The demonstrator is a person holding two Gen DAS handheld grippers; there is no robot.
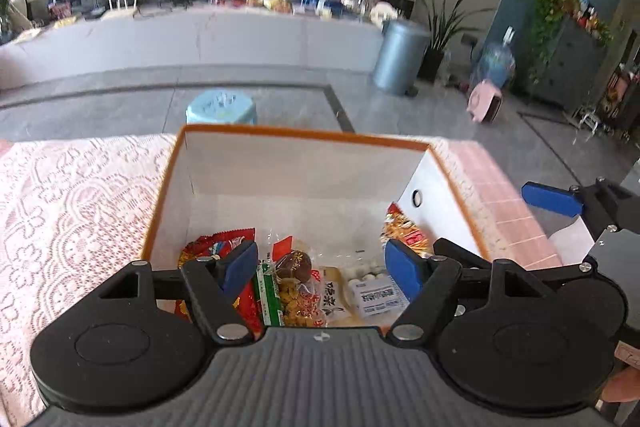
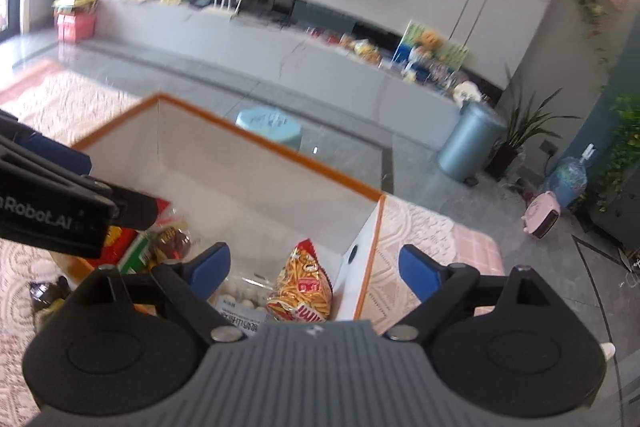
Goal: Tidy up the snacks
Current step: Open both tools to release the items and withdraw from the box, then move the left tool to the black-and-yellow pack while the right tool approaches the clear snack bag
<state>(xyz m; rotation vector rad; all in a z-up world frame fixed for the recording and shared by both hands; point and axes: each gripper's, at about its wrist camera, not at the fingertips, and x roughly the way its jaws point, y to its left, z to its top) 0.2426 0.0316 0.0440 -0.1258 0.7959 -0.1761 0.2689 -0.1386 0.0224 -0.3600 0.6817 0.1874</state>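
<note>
So the box [image 1: 296,163] was sitting open-topped on a table with a pink lace cloth [image 1: 72,195], white inside with an orange rim, and all the snacks were down at the near end of it. From the left wrist view I could make out a red packet [image 1: 212,247] on the left, a green-striped packet [image 1: 269,293] next to it, a brown round thing in clear wrap [image 1: 296,265], a white packet with black characters [image 1: 332,301], and a clear bag of little white balls [image 1: 370,273] with a printed label. A yellow and red bag of stick snacks [image 2: 304,287] was leaning up against the right wall, just under a round hole in that wall. The far half of the box floor was bare.

Left gripper [image 1: 322,267] hung over the snacks with its blue pads spread wide, nothing between them. Right gripper [image 2: 314,269] was the same deal, pads spread wide and nothing pinched, straddling the box's right wall.
</note>
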